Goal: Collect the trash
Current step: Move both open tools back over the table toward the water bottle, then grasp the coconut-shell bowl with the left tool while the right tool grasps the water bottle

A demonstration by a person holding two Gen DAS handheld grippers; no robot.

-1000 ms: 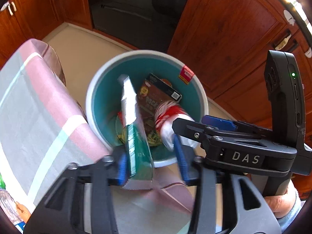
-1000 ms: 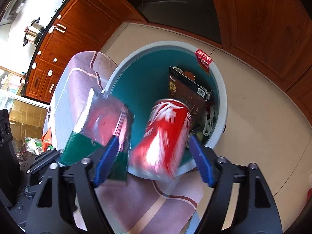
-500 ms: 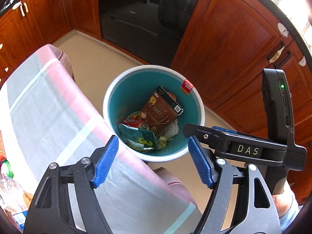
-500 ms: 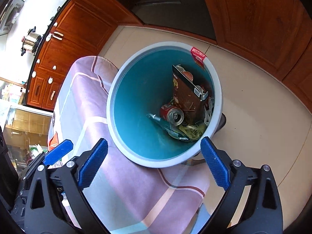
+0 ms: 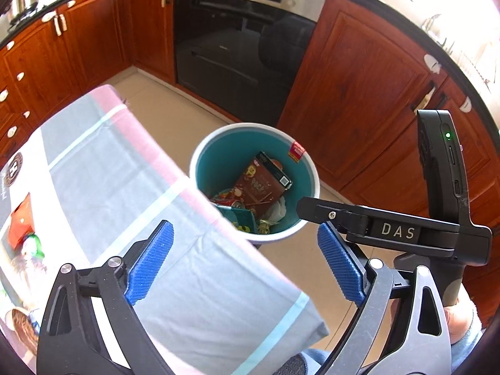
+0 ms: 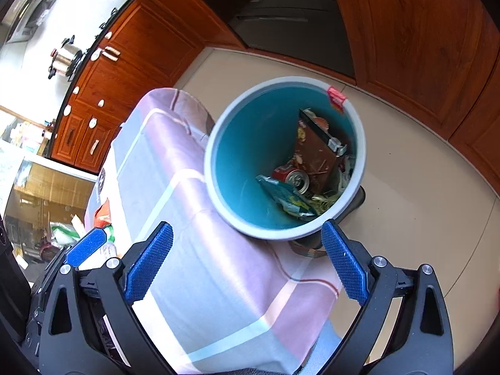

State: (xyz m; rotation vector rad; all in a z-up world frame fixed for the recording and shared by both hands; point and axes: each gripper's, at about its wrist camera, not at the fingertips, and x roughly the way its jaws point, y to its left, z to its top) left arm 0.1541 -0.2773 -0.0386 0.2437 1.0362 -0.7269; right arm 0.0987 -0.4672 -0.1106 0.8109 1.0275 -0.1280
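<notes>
A white bin with a teal inside (image 5: 215, 159) (image 6: 243, 156) stands on the floor beside the table. In it lie a brown snack box (image 5: 262, 184) (image 6: 315, 153), a red can (image 6: 290, 176) and a green snack bag (image 5: 240, 218) (image 6: 287, 198). My left gripper (image 5: 244, 229) hangs above the table edge and the bin; its jaws are opening with nothing between them. My right gripper (image 6: 247, 226) is open and empty above the bin's near rim. Its black housing (image 5: 397, 231) shows at the right of the left wrist view.
A table under a pink, grey and blue checked cloth (image 5: 125, 187) (image 6: 193, 218) lies below both grippers. A red packet (image 5: 20, 225) and other items lie on its left end. A dark oven (image 5: 243, 47) and wooden cabinets (image 5: 359, 93) line the tiled floor (image 6: 422, 203).
The green bag left my left jaws and the red can left my right jaws; both now lie in the bin. Both grippers opened wide and rose away from the bin.
</notes>
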